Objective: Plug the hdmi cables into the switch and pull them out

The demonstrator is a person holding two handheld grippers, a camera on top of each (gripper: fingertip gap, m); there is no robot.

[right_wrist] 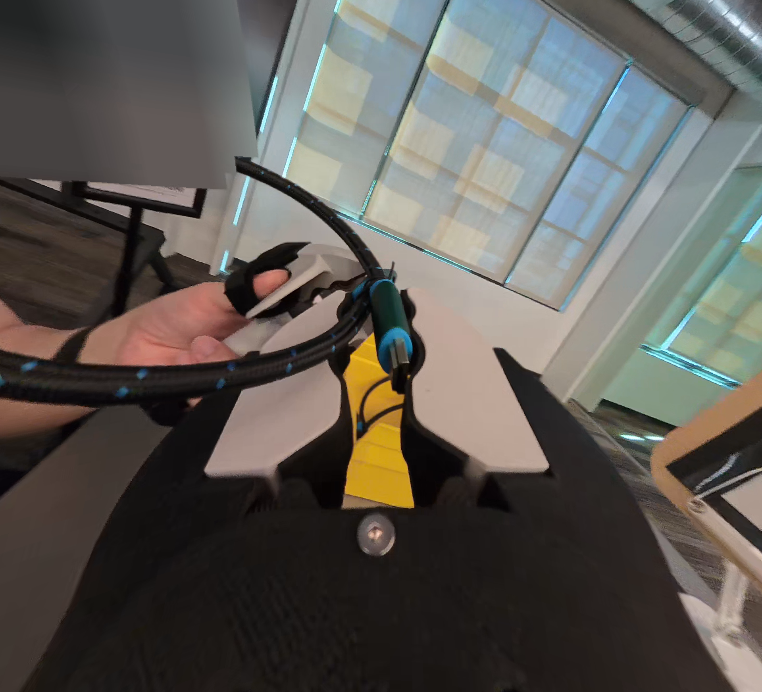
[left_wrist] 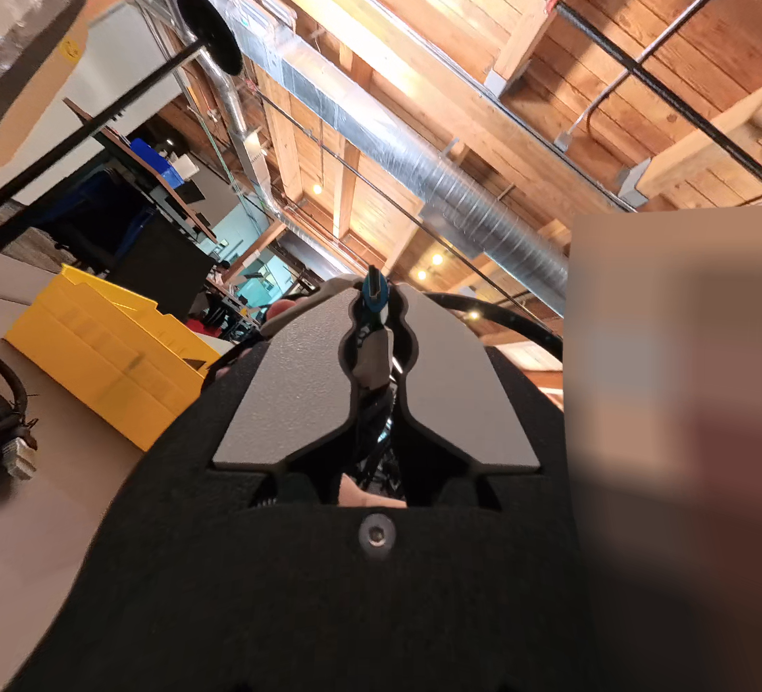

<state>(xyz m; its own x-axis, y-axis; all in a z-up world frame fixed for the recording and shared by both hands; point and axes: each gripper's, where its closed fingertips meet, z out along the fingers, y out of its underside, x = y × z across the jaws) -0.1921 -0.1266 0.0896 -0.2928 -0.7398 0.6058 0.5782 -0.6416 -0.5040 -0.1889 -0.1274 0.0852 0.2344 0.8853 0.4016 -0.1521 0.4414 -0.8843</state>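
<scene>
Plug (right_wrist: 391,324) clamped at right gripper (right_wrist: 377,326) tips | left gripper (left_wrist: 376,297) pinches another plug (left_wrist: 374,295)

Our left gripper (left_wrist: 376,301) has a black, grainy body that widens toward six o'clock. Two pale grey fingers (left_wrist: 297,379) with wavy inner edges are set into it, and a silver hex screw (left_wrist: 376,536) sits in the middle. Our right gripper (right_wrist: 377,326) is built alike: black shell, lighter fingers (right_wrist: 284,404), one round screw (right_wrist: 375,535) at six o'clock. Over at nine o'clock in the right wrist view, our hand (right_wrist: 165,330) wears black finger loops and a dark strap across the wrist.
</scene>
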